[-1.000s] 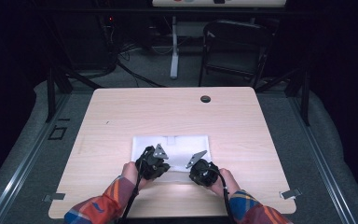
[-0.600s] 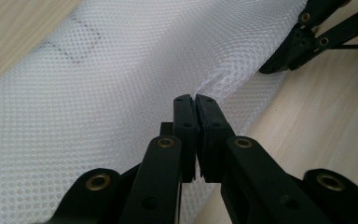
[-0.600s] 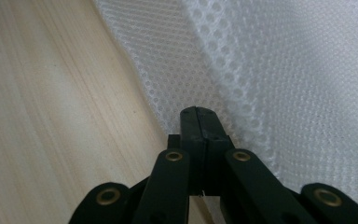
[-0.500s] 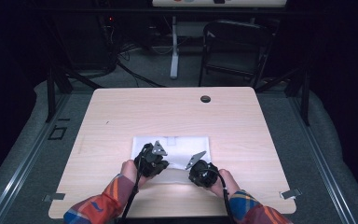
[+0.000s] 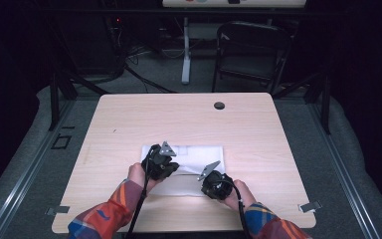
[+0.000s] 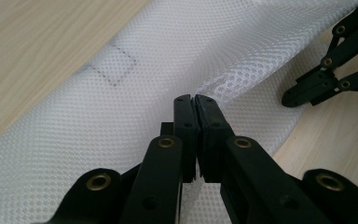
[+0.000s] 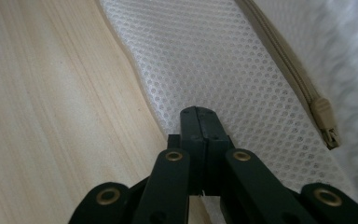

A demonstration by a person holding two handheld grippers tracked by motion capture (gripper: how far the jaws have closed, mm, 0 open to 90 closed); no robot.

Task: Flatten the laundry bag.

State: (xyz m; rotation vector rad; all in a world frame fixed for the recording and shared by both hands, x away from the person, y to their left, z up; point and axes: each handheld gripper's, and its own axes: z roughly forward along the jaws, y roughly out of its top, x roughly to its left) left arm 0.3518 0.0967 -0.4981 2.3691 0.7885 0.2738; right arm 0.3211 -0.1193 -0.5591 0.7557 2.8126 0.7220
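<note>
Nothing has moved — mesh bag [image 6: 135, 79] pinched between both jaws.

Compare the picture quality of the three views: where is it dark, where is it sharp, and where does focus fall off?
High view: table evenly lit, surroundings nearly black, whole frame soft. Left gripper view: bright, mesh bag crisp by the left gripper, right gripper sharp too. Right gripper view: mesh and zipper pull clear, upper right corner blurs to white; no glare anywhere.

- No readable text, labels, brands or numbers anywhere.
- White mesh bag [image 6: 121, 116]: faint grey stitched square outline, no lettering on it.
</note>
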